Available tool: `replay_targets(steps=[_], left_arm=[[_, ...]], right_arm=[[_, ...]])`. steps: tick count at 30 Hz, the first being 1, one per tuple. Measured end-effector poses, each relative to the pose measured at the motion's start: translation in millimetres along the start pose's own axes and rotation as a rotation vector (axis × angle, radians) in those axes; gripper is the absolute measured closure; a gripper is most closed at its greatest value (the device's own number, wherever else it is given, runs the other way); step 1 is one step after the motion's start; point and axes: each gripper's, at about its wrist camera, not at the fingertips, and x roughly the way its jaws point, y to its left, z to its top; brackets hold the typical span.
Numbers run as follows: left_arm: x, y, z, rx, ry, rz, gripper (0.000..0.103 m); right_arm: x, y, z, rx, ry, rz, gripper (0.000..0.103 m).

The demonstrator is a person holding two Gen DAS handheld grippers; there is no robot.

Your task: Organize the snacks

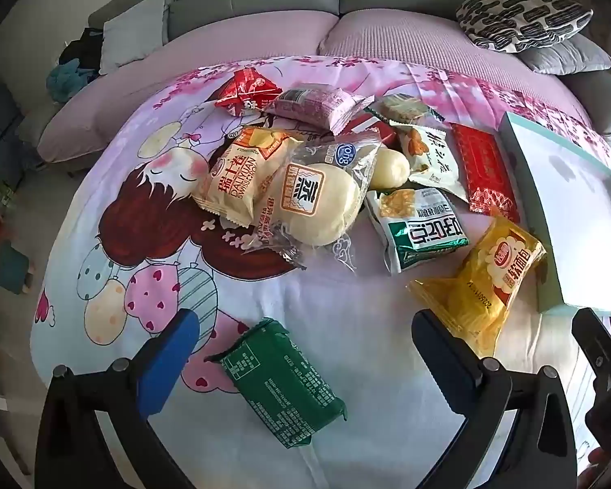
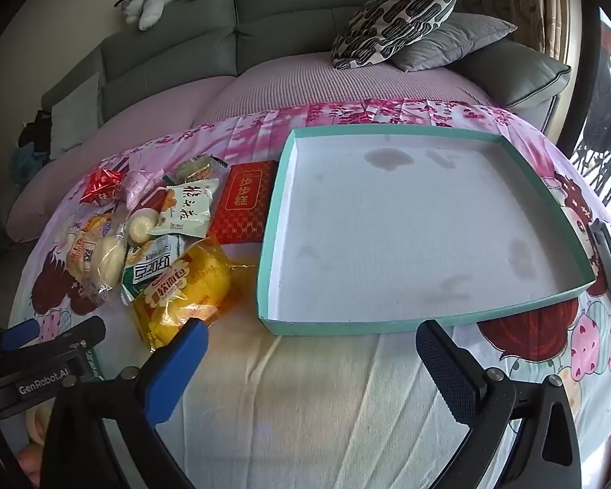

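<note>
Snacks heaped on a cartoon-print cloth beside a teal-rimmed tray.

Both the left gripper (image 1: 305,350) and the right gripper (image 2: 311,360) are held spread wide, with nothing grasped. A green packet (image 1: 279,383) lies near, between the left fingers, untouched. The snack pile (image 1: 326,171) is seen left of the tray (image 2: 273,244), a yellow bread bag (image 2: 183,289) nearest it.

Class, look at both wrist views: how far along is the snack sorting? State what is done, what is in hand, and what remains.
Done: nothing yet; the teal box holds no snacks. In hand: nothing; the left hand-held gripper is open above the green packet, and the right hand-held gripper is open before the box. Left: the whole job; the yellow bread bag, red packet and the rest of the pile lie on the cloth.
</note>
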Motion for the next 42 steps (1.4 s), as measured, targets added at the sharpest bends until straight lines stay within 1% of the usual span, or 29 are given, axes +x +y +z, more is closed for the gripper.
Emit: replay_targets(steps=[2, 5, 9, 12, 17, 22, 26, 30, 35, 42], left_arm=[[0, -1, 1, 0.000, 0.003, 0.005, 0.000], [-4, -5, 1, 0.006, -0.014, 0.000, 0.000], [-2, 1, 0, 0.001, -0.020, -0.029, 0.000], [-2, 3, -1, -0.011, -0.020, -0.030, 0.000], [-5, 7, -2, -0.031, -0.046, -0.054, 0.000], [-7, 4, -1, -0.035, -0.064, -0.055, 0.000], [-7, 6, -1, -0.048, -0.070, -0.066, 0.000], [-8, 6, -1, -0.060, -0.071, -0.102, 0.000], [-10, 4, -1, -0.060, -0.073, -0.110, 0.000], [-9, 12, 1, -0.111, -0.065, -0.127, 0.000]], right_arm=[[0, 0, 0, -0.001, -0.001, 0.000, 0.000], [1, 0, 0, 0.000, 0.001, 0.002, 0.000], [0, 1, 0, -0.001, -0.002, 0.002, 0.000], [0, 0, 0, -0.002, -0.001, 0.003, 0.000], [0, 0, -1, -0.002, 0.001, 0.007, 0.000], [-1, 0, 1, -0.003, 0.000, 0.007, 0.000], [0, 0, 0, -0.003, 0.000, 0.009, 0.000], [0, 1, 0, -0.003, 0.000, 0.008, 0.000], [0, 1, 0, -0.003, 0.000, 0.008, 0.000], [0, 1, 0, -0.003, 0.001, 0.008, 0.000]])
